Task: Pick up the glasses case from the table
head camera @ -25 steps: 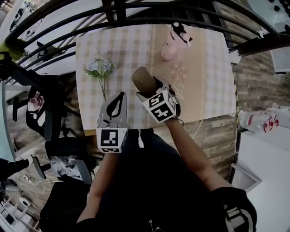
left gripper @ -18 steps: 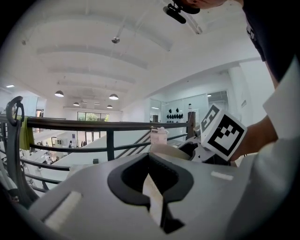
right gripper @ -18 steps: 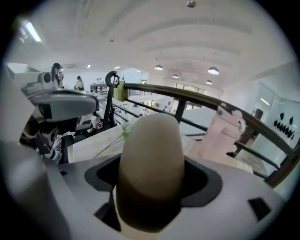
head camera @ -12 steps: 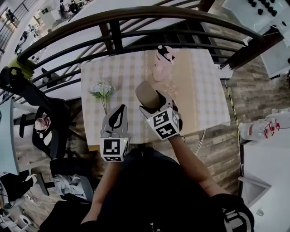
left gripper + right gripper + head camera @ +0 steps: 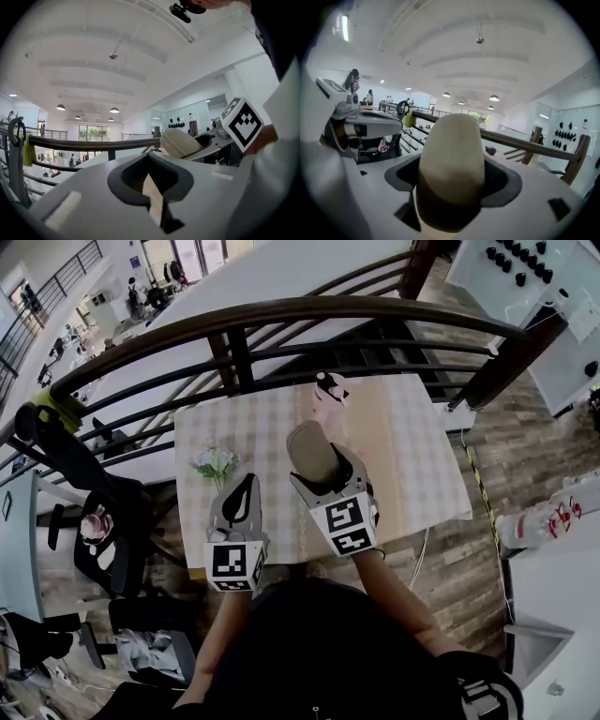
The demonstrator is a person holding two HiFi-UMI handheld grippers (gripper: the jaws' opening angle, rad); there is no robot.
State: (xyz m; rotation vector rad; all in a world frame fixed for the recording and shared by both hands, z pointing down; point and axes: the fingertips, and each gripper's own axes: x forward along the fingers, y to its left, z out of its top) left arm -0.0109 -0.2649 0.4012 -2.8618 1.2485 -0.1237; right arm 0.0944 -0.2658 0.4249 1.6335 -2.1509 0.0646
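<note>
The beige oval glasses case (image 5: pixel 312 451) is off the checked table (image 5: pixel 412 456), clamped between the jaws of my right gripper (image 5: pixel 322 468), which is shut on it. In the right gripper view the case (image 5: pixel 452 159) fills the space between the jaws and points up toward the ceiling. My left gripper (image 5: pixel 246 491) is held beside it on the left, shut with nothing in it. The left gripper view shows its closed jaws (image 5: pixel 152 187), with the case (image 5: pixel 180 142) and right gripper to the right.
A small flower bunch (image 5: pixel 216 463) lies on the table's left part and a pink figure (image 5: pixel 330 395) stands at its far edge. A dark railing (image 5: pixel 281 315) runs behind the table. A chair (image 5: pixel 94 512) stands left, and white bottles (image 5: pixel 544 517) right.
Both grippers have risen and tilted upward, the right one carrying the case higher above the table. The table looks smaller and farther below than before.
</note>
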